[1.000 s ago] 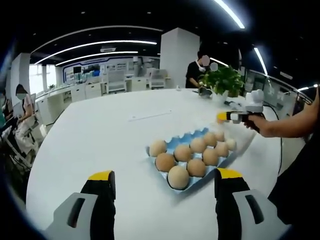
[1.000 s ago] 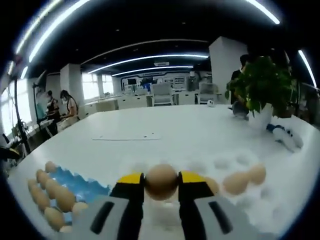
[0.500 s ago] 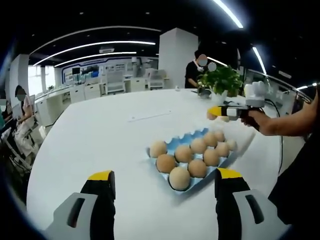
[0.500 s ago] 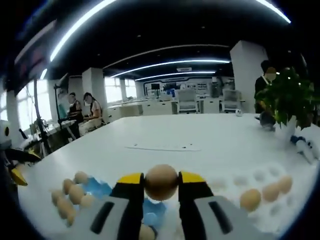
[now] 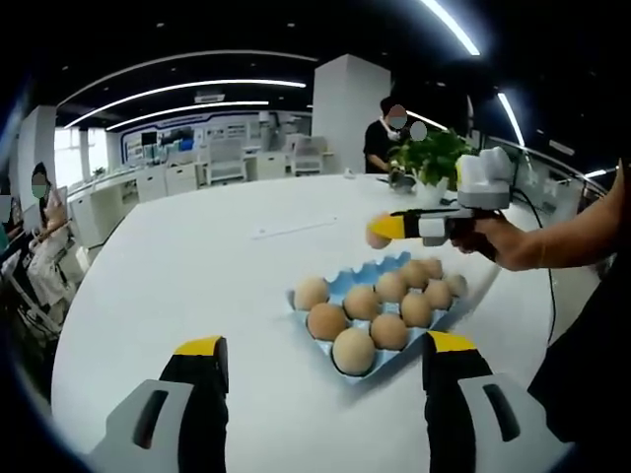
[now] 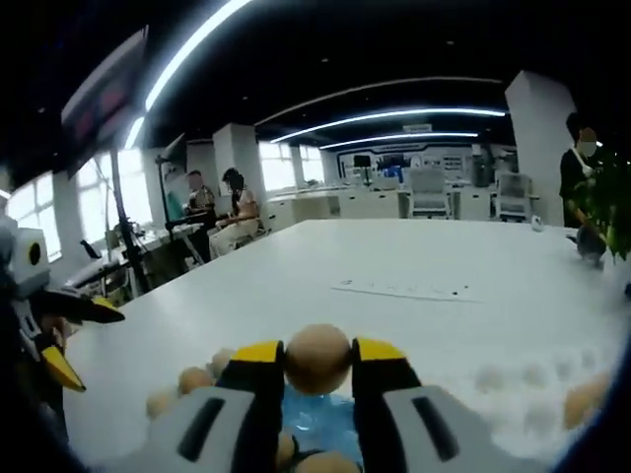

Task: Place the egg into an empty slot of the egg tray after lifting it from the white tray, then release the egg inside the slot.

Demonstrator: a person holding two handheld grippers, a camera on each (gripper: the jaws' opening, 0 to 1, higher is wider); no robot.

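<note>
**Egg held in the air above the blue egg tray**

While the right gripper (image 6: 317, 367) pinches a brown egg (image 6: 317, 359) between its two yellow-tipped jaws, the egg hangs clear of the table, with the blue egg tray (image 6: 314, 426) showing directly beneath and behind it in the right gripper view. Several eggs sit low at the left of that tray, and one more lies at the very bottom edge of the view. To the right, the white tray (image 6: 532, 394) shows pale round hollows and one egg near the right edge.

Seen from the left gripper view, the right gripper (image 5: 379, 233) comes in from the right, gripped by a person's hand (image 5: 490, 239), and carries the egg (image 5: 376, 237) above the far left side of the egg tray (image 5: 340, 286), not touching it. The eggs in the tray stand in two rows running from near left to far right. Blue tray surface shows along the far edge, nearest the carried egg. Whether a slot there is free cannot be told for sure.

The left gripper (image 5: 325, 384) has its jaws spread wide, with nothing between them, low over bare white table (image 5: 197, 286). Wide bare tabletop lies left of the egg tray and beyond it; a potted plant (image 5: 431, 158) stands near the far edge.
</note>
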